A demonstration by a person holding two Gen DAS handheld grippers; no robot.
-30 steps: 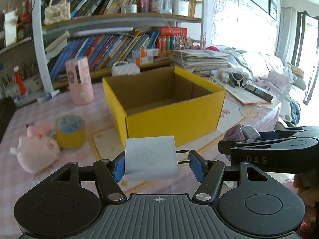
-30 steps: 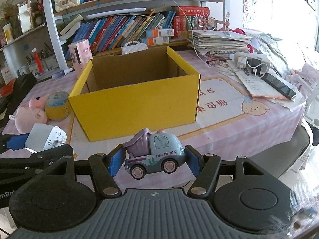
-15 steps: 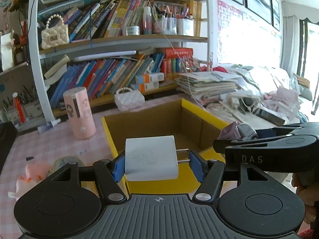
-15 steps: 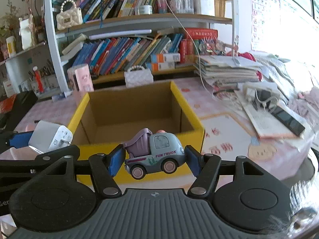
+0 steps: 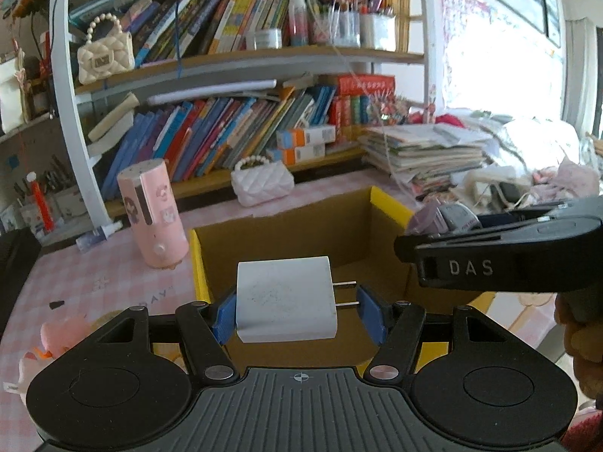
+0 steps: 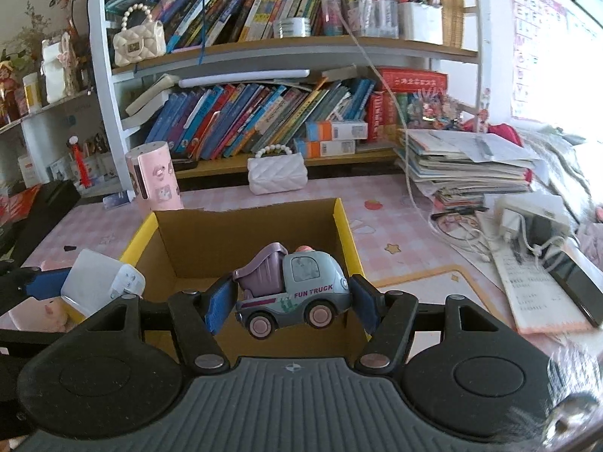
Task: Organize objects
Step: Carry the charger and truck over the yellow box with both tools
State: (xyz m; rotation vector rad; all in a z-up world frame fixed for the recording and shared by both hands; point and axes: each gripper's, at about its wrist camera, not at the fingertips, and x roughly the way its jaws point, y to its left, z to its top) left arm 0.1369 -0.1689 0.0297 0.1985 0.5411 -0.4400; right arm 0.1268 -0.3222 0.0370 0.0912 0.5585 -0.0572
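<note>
Daylight glare blows out window (image 5: 501,71); fisheye edges bent, perhaps blurred.

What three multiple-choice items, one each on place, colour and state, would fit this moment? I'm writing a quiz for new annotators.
1. Where is the white quilted purse?
A. in the box
B. on the table behind the box
C. on the upper shelf

2. What colour is the box's outside?
A. yellow
B. red
C. green

3. The right hand-held gripper is
A. open and empty
B. shut on a toy truck
C. shut on a white charger

Answers: 1 B, it stands beyond the far wall. 2 A, its rim and sides show yellow. 3 B, both blue pads press the truck's ends.
</note>
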